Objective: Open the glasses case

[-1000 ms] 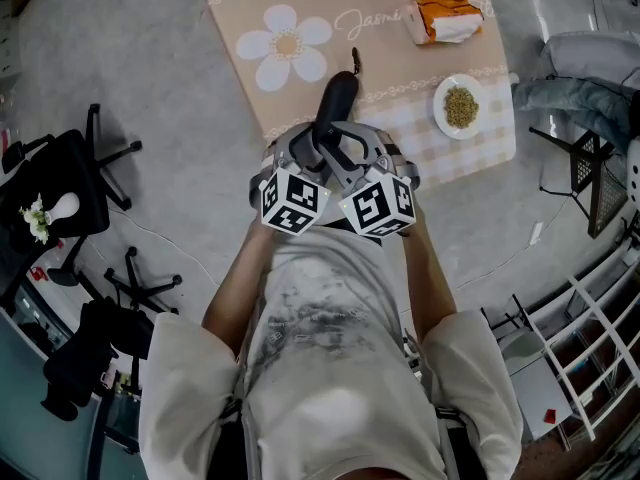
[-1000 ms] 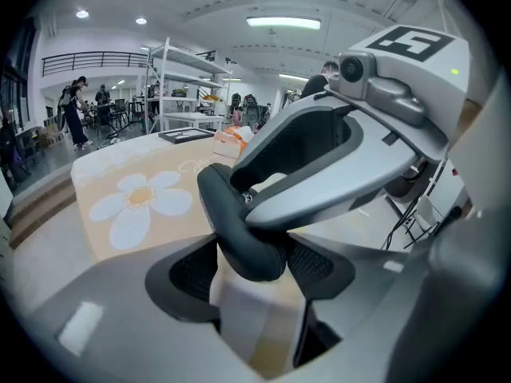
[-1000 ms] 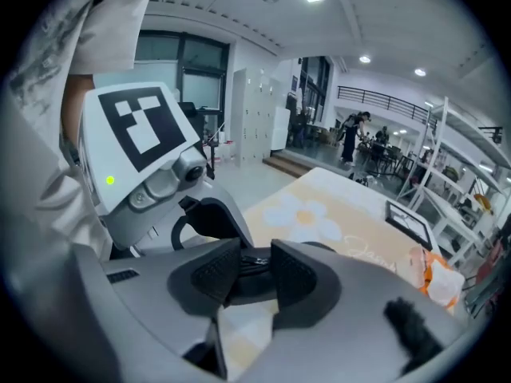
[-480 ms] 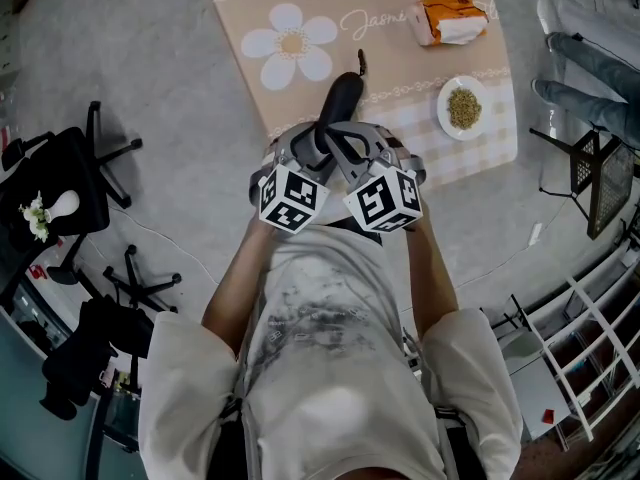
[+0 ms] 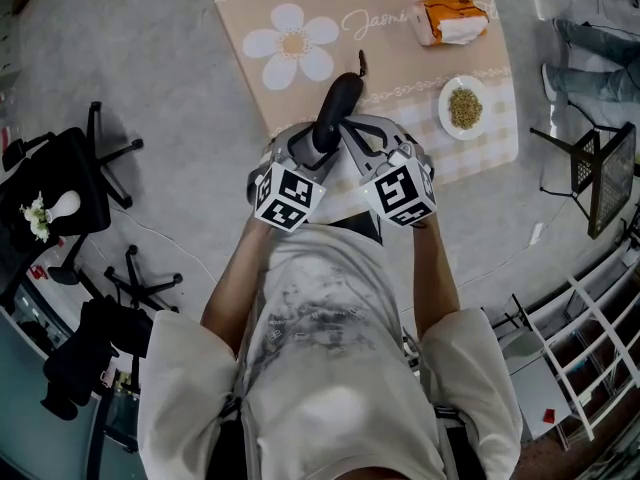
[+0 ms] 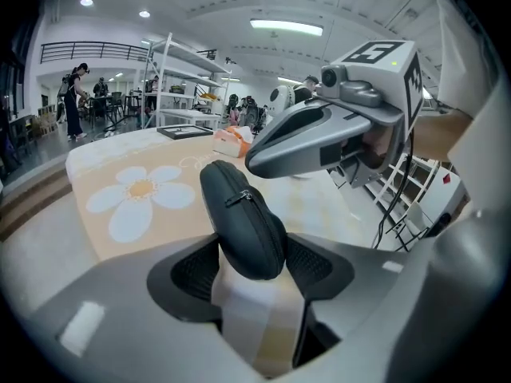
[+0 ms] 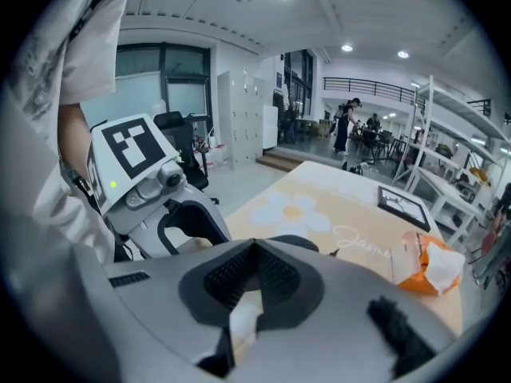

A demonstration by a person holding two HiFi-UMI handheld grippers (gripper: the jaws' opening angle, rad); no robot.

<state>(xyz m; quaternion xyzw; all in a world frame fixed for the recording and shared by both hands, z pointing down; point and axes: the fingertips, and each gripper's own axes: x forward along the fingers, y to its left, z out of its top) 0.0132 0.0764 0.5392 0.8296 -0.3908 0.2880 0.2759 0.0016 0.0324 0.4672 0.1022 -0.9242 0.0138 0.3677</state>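
Note:
A dark, rounded zip-up glasses case stands up off the table with its near end clamped in my left gripper. In the left gripper view the case rises between the two ribbed pads, and its zip slider hangs free on the side. My right gripper comes in from the right with its jaws shut. Its tip sits close by the upper part of the case. In the right gripper view the jaws meet with nothing seen between them, and the case shows just behind them.
The table wears a beige cloth with a white daisy print. An orange-and-white packet and a white plate of greenish grains lie at its right. Black office chairs stand at the left, and a white rack at the lower right.
The right gripper's jaws have gone from open to shut, and its marker cube has shifted a little to the right. The left gripper and the case have stayed put.

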